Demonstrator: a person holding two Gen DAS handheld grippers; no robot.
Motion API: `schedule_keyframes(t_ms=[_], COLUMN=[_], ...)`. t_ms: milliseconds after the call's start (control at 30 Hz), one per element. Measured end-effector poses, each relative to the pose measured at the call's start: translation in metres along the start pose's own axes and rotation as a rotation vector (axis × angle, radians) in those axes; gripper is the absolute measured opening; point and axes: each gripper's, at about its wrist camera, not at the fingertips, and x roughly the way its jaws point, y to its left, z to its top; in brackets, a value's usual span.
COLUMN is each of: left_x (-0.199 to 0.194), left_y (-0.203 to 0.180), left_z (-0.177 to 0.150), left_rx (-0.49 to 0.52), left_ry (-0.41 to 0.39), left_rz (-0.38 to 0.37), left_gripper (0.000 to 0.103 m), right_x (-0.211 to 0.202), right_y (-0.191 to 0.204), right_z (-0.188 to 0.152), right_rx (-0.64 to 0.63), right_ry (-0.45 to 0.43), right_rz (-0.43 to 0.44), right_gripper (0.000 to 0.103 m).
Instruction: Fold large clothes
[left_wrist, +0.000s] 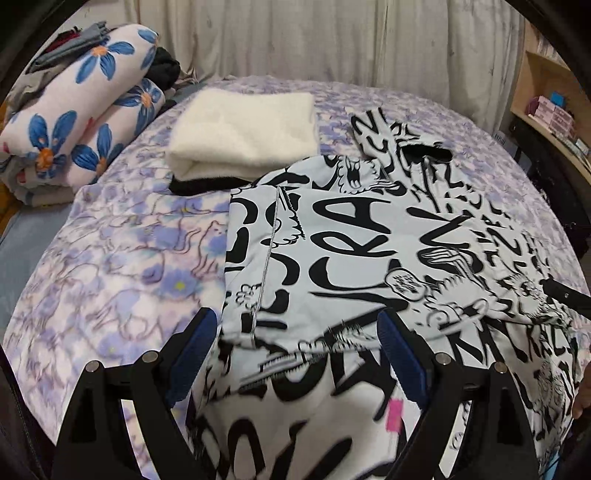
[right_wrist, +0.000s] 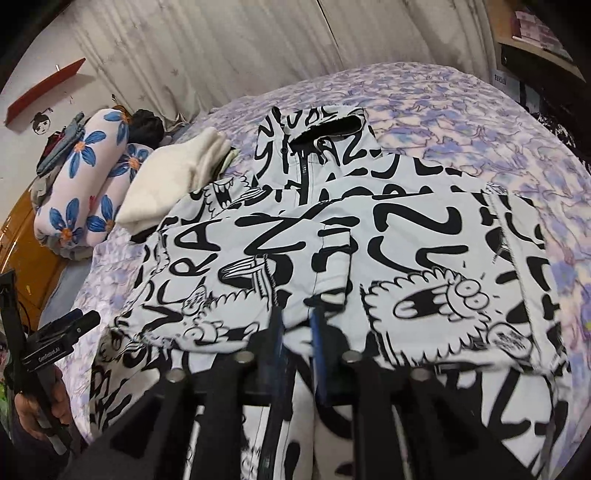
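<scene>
Left gripper (left_wrist: 295, 350) is hanging wide open over the jacket (left_wrist: 369, 240); right gripper (right_wrist: 297, 332) is standing slightly open, holding nothing

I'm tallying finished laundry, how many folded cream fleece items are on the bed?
1. The cream fleece lies folded on the bed, beside the graffiti-print jacket and atop something black; more may hide underneath.
</scene>
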Motion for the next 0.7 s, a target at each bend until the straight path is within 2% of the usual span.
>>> schedule_keyframes(t_ms=[67,367,567,700], left_x=[-0.011,-0.065,-0.09,-0.103], left_y=[-0.001,0.005,0.026,0.042], left_z=[-0.006,-0.031,-0.046,-0.056], left_rx=[0.006,0.029,0.019,0.026], left_ry=[-0.013,-0.065,-0.071,-0.072], left_rz=[-0.001,0.017,0.037,0.06], left_gripper=[0.087,0.088,0.091,0.091], right_x=[-0.011,-0.057,-0.084,-0.097], right_y=[0.002,0.014,0.012,0.008], right_z=[-0.005,-0.028,-0.044,-0.055], right_rx=[0.0,-0.012,-0.023,-0.02], right_ry=[-0.01,-0.054,-0.071,-0.067], right_rz=[0.004,0.024,0.009,-0.001], right_gripper=[0.028,0.03,0.037,0.038])
